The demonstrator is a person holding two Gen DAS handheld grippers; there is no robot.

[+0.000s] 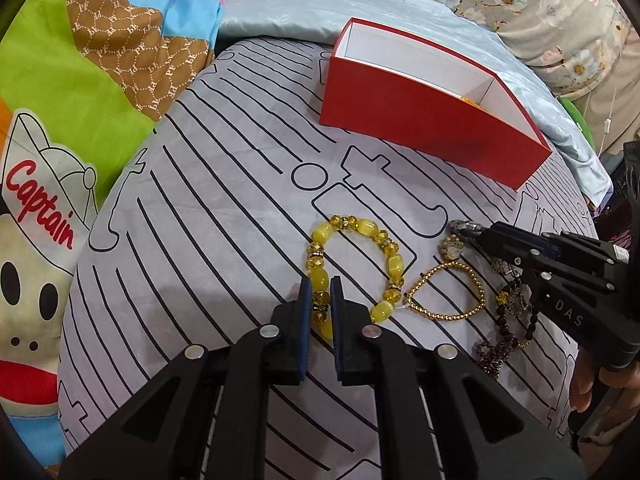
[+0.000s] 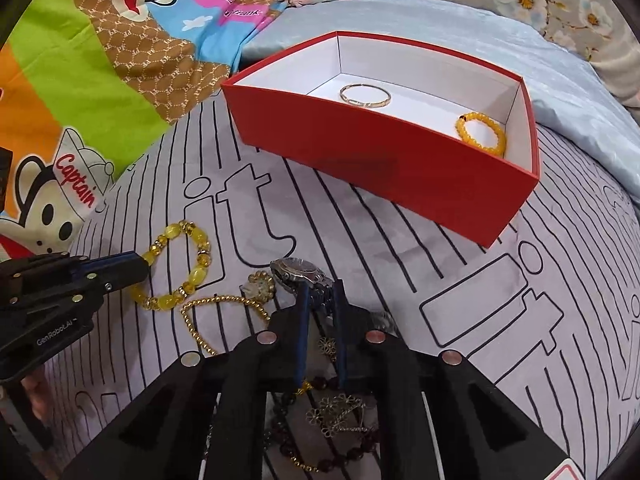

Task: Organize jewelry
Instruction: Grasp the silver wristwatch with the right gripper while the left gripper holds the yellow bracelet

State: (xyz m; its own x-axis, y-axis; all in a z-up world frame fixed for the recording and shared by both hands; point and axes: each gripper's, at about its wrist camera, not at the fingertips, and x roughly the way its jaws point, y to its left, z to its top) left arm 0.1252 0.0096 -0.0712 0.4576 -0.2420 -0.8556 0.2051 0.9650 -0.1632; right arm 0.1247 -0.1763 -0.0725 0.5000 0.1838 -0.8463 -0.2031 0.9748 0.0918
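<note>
A yellow bead bracelet (image 1: 356, 264) lies on the grey lined cloth (image 1: 224, 216). My left gripper (image 1: 321, 282) is shut on its near side; it also shows in the right wrist view (image 2: 142, 270) at that bracelet (image 2: 188, 268). My right gripper (image 2: 320, 288) is shut on the metal band of a silver watch (image 2: 296, 272); it shows in the left wrist view (image 1: 476, 236). A red box (image 2: 384, 168) with a white inside stands beyond, holding a thin gold bangle (image 2: 365, 96) and an orange bead bracelet (image 2: 480, 134).
A gold bead chain (image 1: 448, 294), a flower-shaped piece (image 2: 260, 286) and dark bead strings with metal flowers (image 2: 340, 420) lie near the grippers. A cartoon blanket (image 1: 60, 120) lies left, a pale blue sheet (image 2: 440, 24) behind the box.
</note>
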